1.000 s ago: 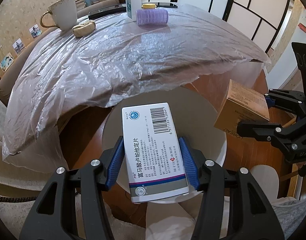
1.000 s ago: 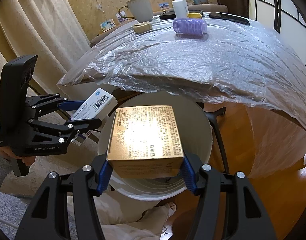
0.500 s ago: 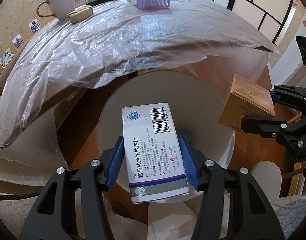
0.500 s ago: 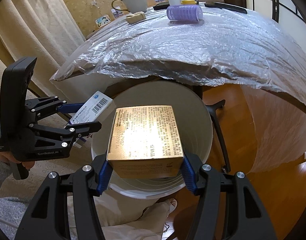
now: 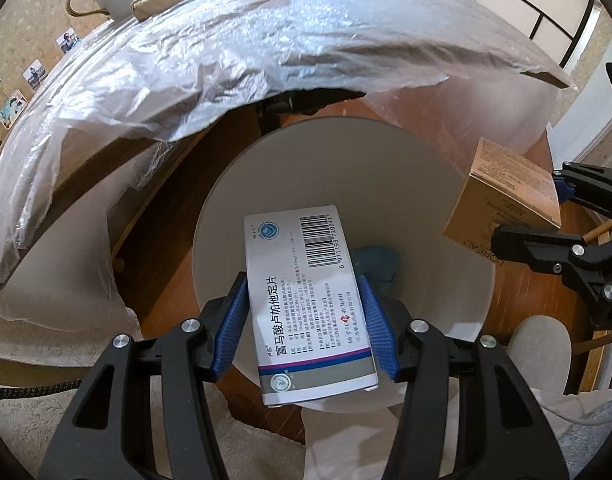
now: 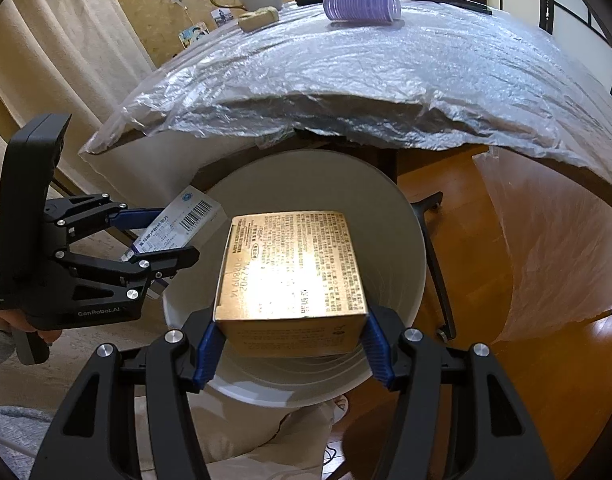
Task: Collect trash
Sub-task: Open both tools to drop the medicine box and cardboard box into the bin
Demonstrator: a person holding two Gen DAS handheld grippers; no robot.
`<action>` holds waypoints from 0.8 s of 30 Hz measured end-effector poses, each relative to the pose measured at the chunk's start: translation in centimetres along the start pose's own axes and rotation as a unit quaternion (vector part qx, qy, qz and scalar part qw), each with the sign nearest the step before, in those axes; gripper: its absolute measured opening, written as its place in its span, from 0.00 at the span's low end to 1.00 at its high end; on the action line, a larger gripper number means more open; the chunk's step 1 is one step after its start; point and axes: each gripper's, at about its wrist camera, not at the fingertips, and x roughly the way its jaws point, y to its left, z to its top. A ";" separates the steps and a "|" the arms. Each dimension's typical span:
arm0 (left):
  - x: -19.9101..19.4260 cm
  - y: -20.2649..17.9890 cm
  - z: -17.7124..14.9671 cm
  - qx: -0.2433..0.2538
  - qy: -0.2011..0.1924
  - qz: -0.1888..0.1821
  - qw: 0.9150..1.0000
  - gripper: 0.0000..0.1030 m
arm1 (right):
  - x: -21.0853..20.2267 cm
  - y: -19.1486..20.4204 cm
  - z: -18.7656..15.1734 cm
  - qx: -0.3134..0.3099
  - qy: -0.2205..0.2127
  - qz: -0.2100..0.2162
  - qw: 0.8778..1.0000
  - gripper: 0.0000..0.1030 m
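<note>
A plastic-draped table [image 6: 385,64] stands behind the white bin [image 5: 425,184], which sits on the floor below both grippers. The right gripper [image 6: 292,344] clamps a gold box [image 6: 292,268] over the bin's mouth; the left gripper [image 5: 304,320] clamps a white medicine box [image 5: 306,300] there too. This looks like the drop step — next, open both jaws so the boxes fall inside.

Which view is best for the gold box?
Right wrist. The gold box sits centred and whole in the right gripper, over the white bin. Left wrist shows it small at the frame's right edge, partly hidden.
</note>
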 end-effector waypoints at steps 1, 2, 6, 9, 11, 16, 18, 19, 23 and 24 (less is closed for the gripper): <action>0.2 0.0 -0.1 0.000 0.002 0.000 1.000 0.54 | 0.2 0.0 0.0 -0.001 0.001 -0.003 1.000 0.56; 0.5 -0.1 0.0 0.001 0.005 0.002 1.000 0.54 | 0.6 0.0 0.0 -0.001 0.003 -0.006 1.000 0.56; 1.5 -0.2 0.2 0.005 0.013 0.006 1.000 0.54 | 1.5 0.0 0.2 0.002 0.009 -0.015 1.000 0.56; 2.2 -0.4 0.3 0.007 0.018 0.007 1.000 0.54 | 2.1 -0.1 0.4 0.004 0.013 -0.020 1.000 0.57; 2.6 -0.6 0.4 0.009 0.021 0.007 1.000 0.54 | 2.4 -0.1 0.4 0.004 0.015 -0.022 1.000 0.56; 3.0 -0.5 0.4 0.013 0.026 0.004 1.000 0.54 | 3.2 -0.2 0.3 0.004 0.021 -0.026 0.999 0.56; 2.6 -0.6 0.4 0.013 0.022 0.003 1.000 0.55 | 3.2 -0.2 0.2 0.002 0.021 -0.029 0.999 0.57; 2.6 -0.3 0.4 0.013 0.017 0.006 1.000 0.63 | 3.1 -0.3 0.2 -0.002 0.016 -0.035 0.999 0.58; 1.2 0.5 0.3 -0.005 -0.009 0.002 1.000 0.85 | 1.5 -0.5 0.3 -0.004 -0.017 -0.062 0.998 0.87; 0.7 0.7 0.4 -0.009 -0.014 -0.004 1.000 0.84 | 1.0 -0.5 0.4 -0.005 -0.021 -0.060 0.998 0.87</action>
